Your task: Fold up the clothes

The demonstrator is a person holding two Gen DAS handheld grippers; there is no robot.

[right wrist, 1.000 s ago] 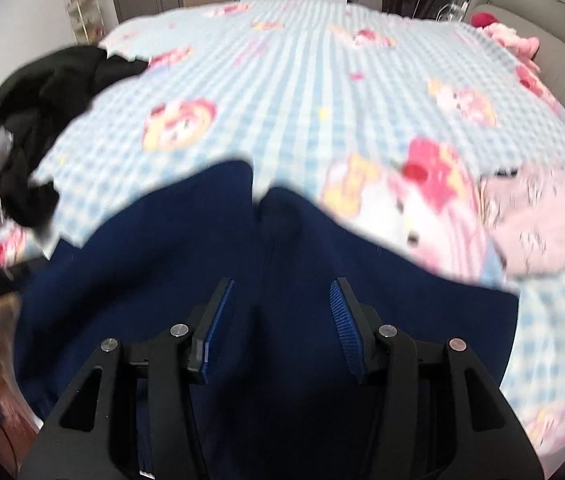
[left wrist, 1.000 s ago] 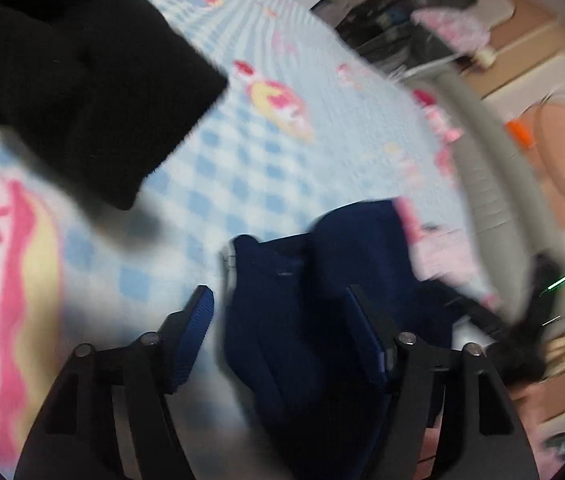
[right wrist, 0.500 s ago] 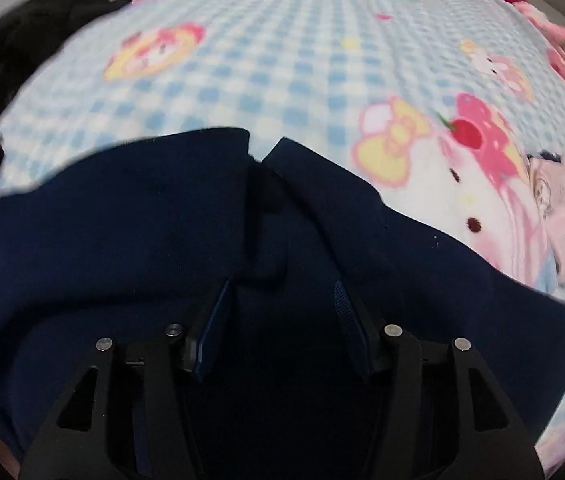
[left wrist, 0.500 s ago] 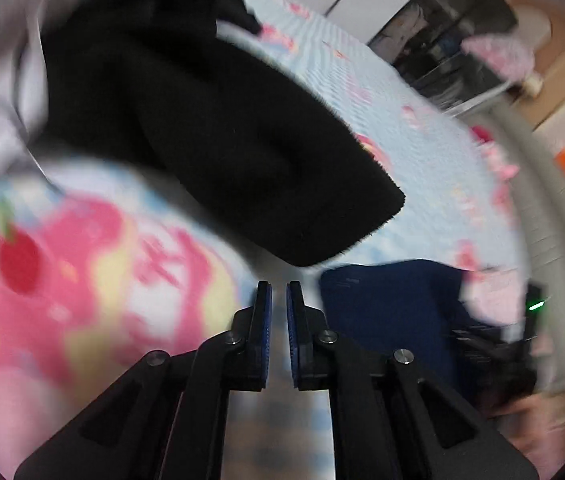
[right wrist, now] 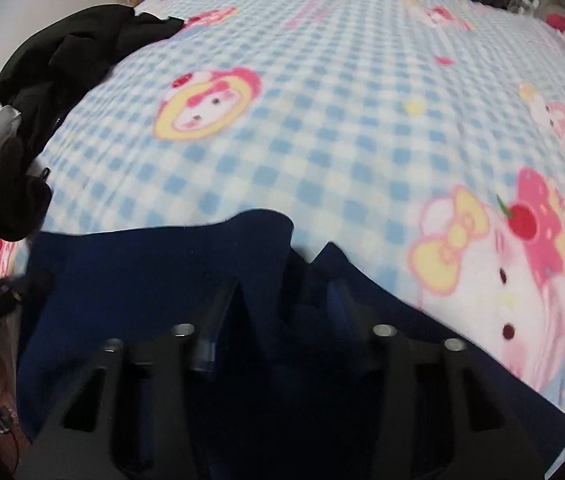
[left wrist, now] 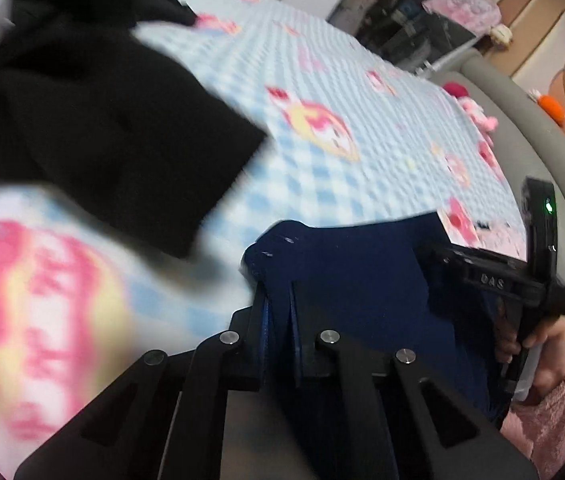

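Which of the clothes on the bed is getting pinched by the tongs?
The dark navy blue garment. The left tongs are shut on its edge, while the black clothes lie apart, untouched.

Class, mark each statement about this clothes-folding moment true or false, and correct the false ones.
1. The left gripper is closed on the navy garment. True.
2. The right gripper is clamped tight on the garment. False: its fingers stand apart with navy cloth between them.
3. A pile of black clothes lies on the left part of the bed. True.
4. The blanket is plain white. False: it is blue-and-white checked with pink cartoon prints.
5. The garment is already a neat folded square. False: it lies spread and creased.
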